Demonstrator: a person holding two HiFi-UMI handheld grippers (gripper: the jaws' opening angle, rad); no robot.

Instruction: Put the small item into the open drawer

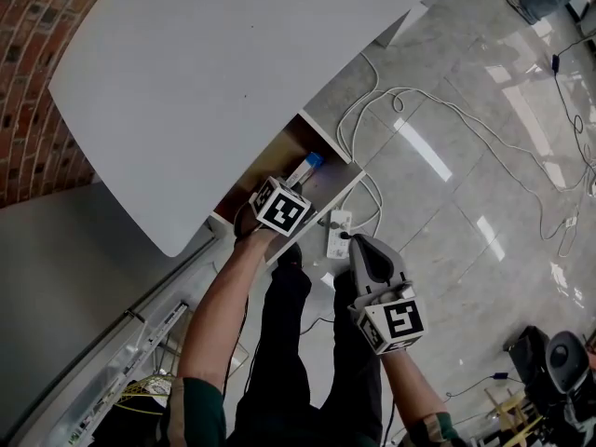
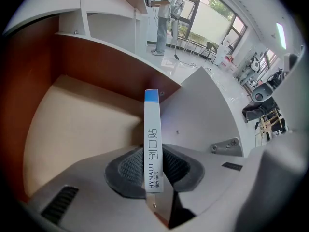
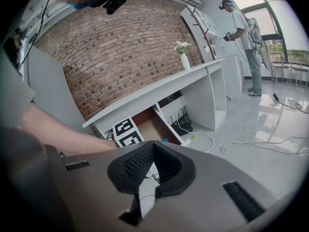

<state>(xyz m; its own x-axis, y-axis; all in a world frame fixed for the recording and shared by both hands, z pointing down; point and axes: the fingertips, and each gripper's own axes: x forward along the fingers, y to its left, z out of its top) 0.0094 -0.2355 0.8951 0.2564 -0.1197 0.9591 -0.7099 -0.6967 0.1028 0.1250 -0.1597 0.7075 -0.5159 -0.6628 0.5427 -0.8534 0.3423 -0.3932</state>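
The open drawer (image 2: 82, 124) juts out from under the white curved desk top (image 1: 214, 73). It has a pale tan floor and reddish-brown walls. In the head view it sits just in front of the person's knees.

The left gripper (image 2: 153, 153) points steeply down into the drawer. Its two black ribbed pads (image 2: 128, 170) pinch the lower part of a slim white box (image 2: 151, 129), which has a blue end and the print "HYNAUT" along its side. The box stands up out of the jaws on its narrow edge. Its blue end reaches toward the drawer's brown back wall, over the tan floor. The pictures do not show whether the blue end touches the wood. Inside the drawer walls, only the box and the gripper's nose can be seen.

The right gripper (image 3: 153, 144) is held apart from the drawer, low and nearer the person, above the glossy grey floor tiles (image 1: 466, 184). Its pads meet at the tips and nothing is between them.

A white power strip (image 1: 337, 234) lies on the tiles just beside the drawer's front corner. White cables (image 1: 438, 110) loop away from it across the floor.

In the right gripper view, a white vase (image 3: 185, 60) holding pale flowers stands on a long white counter against the brick wall (image 3: 120, 47). An open compartment under that counter holds dark devices (image 3: 184, 118) with cords. A person (image 3: 244, 37) stands at the far end of the room.
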